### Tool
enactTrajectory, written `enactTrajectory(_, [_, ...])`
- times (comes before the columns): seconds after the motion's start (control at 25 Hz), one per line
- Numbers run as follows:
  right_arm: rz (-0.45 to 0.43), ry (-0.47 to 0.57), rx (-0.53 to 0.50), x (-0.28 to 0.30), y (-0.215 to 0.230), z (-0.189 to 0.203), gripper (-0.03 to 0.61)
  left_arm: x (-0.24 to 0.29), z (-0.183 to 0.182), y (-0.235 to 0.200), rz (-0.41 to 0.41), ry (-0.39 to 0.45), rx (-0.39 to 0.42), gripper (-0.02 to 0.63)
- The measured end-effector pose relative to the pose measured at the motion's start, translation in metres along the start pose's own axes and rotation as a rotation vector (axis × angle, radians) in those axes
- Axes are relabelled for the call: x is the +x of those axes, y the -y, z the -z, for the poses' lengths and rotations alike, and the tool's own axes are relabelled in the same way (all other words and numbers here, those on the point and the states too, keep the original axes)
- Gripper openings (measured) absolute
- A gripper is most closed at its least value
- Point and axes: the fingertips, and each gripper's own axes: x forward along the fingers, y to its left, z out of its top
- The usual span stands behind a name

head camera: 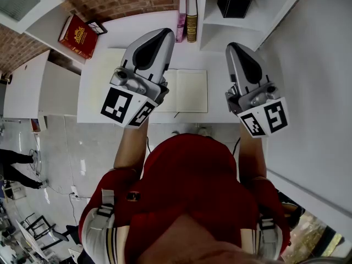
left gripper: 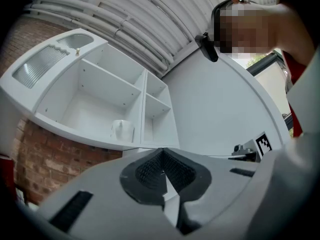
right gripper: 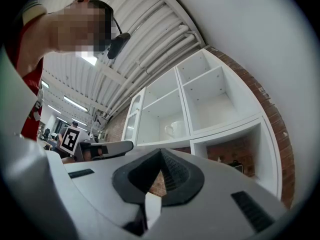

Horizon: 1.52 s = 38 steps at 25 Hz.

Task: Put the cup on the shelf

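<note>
A white cup [left gripper: 122, 130] stands upright in a lower compartment of the white shelf unit [left gripper: 144, 109], near the upright divider. The right gripper view shows the same cup [right gripper: 176, 129] inside the shelf [right gripper: 186, 106]. Both grippers are raised in front of me, well apart from the cup. My left gripper [head camera: 162, 34] has its jaws [left gripper: 162, 153] together with nothing between them. My right gripper [head camera: 234, 48] also has its jaws [right gripper: 161, 153] closed and holds nothing. The cup is out of sight in the head view.
Below the grippers lies a white desk [head camera: 99, 92] with an open notebook [head camera: 184, 91]. Two upright books [head camera: 187, 18] lean against the shelf side [head camera: 202, 15], a black box [head camera: 234, 0] sits in a compartment, and a red book [head camera: 80, 36] lies at left.
</note>
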Motion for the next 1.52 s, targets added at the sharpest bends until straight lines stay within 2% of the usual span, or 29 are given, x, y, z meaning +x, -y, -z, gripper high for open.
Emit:
enactTrajectory(0.52, [-0.008,0.001,-0.007,0.001,-0.007,0.007,-0.003,-0.002,0.015,0.008,0.025,-0.019,-0.002,0.006])
enactTrajectory(1.52, [-0.001,-0.017,-0.026,0.001,-0.008,0.01,-0.003,0.0,0.014,0.004,0.029,-0.014,-0.006,0.006])
